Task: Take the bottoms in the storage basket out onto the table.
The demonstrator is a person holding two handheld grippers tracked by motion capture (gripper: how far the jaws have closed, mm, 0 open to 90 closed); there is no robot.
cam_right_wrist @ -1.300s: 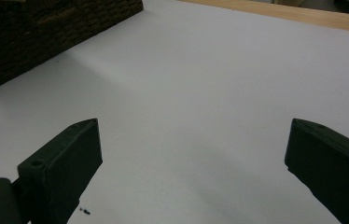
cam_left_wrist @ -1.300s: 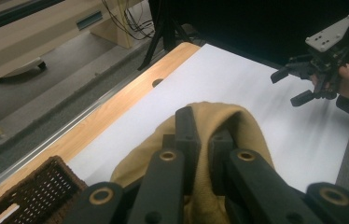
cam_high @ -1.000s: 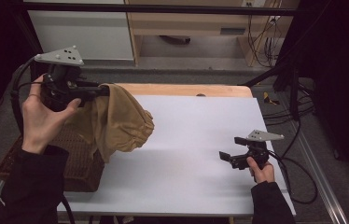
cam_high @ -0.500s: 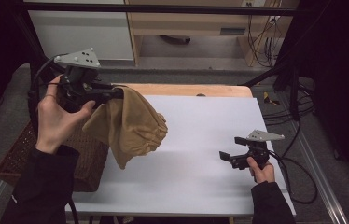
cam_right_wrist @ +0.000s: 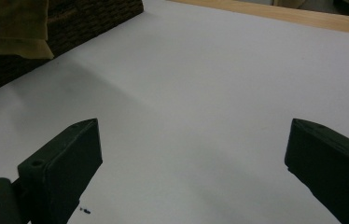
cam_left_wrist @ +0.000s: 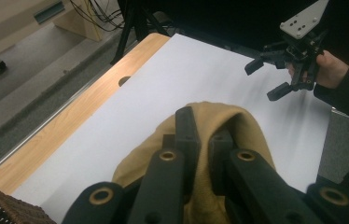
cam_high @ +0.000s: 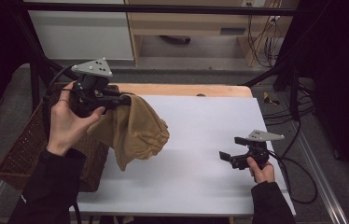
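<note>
Nearest, the right gripper (cam_high: 231,157) rests low on the white worktop (cam_high: 210,186), its fingers spread wide with nothing between them. Farther off, the left gripper (cam_high: 125,99) has its fingers pinching a tan cloth (cam_high: 135,133). The cloth has come away from the basket (cam_high: 18,154) and now hangs over the worktop's left part, lower than a second ago. It looks about ready to be laid down flat.

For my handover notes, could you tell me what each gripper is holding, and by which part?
The left gripper is shut on the tan cloth, pinching its top fold; the right gripper is open and holds nothing.
</note>
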